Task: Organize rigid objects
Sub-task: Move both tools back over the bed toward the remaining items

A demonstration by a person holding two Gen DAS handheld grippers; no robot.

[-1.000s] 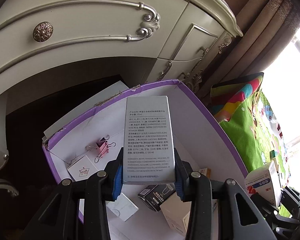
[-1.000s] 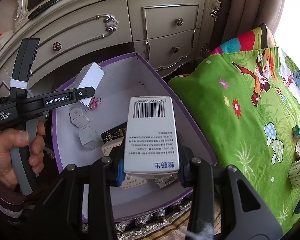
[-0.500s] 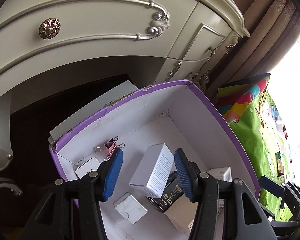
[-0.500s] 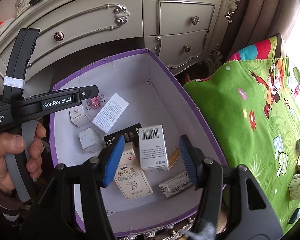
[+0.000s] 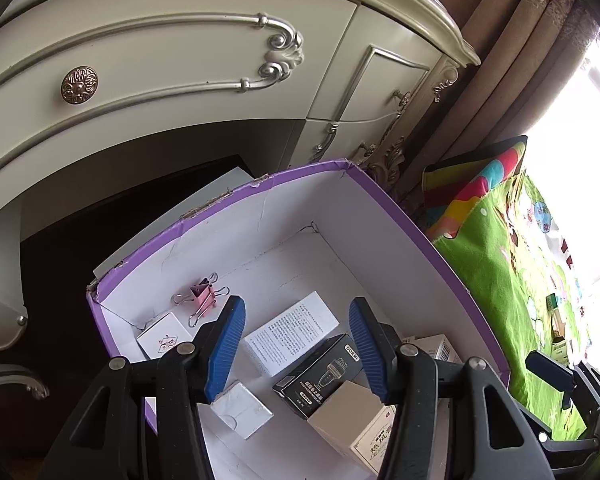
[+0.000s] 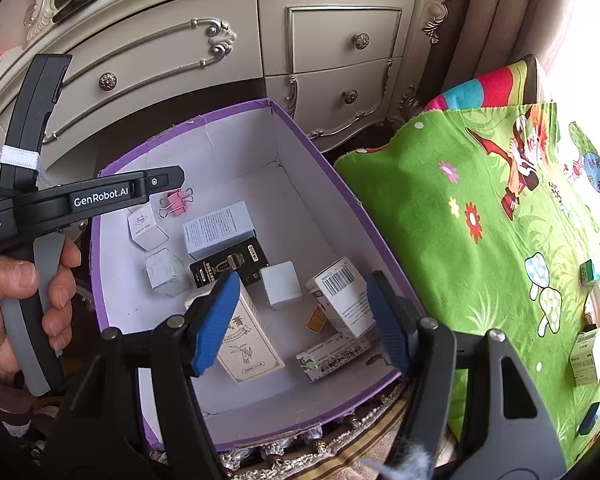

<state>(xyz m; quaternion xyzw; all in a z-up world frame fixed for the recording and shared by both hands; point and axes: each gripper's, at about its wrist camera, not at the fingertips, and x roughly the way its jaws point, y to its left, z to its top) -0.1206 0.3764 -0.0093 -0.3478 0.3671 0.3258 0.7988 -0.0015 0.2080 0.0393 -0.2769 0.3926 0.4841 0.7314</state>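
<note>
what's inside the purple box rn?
Inside the purple box: pink binder clip, black DORMI box, barcoded white box, herbal cream carton, several small white boxes. The gripper fingers cover the carton's top and some floor.

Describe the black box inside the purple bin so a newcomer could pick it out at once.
Start at the purple-rimmed cardboard bin standing before the cream dresser. Near the middle of its white floor lies a flat black rectangular carton, tucked against a pale blue-grey box with printed text. It is the only black package there, with gold artwork and a white brand label.
</note>
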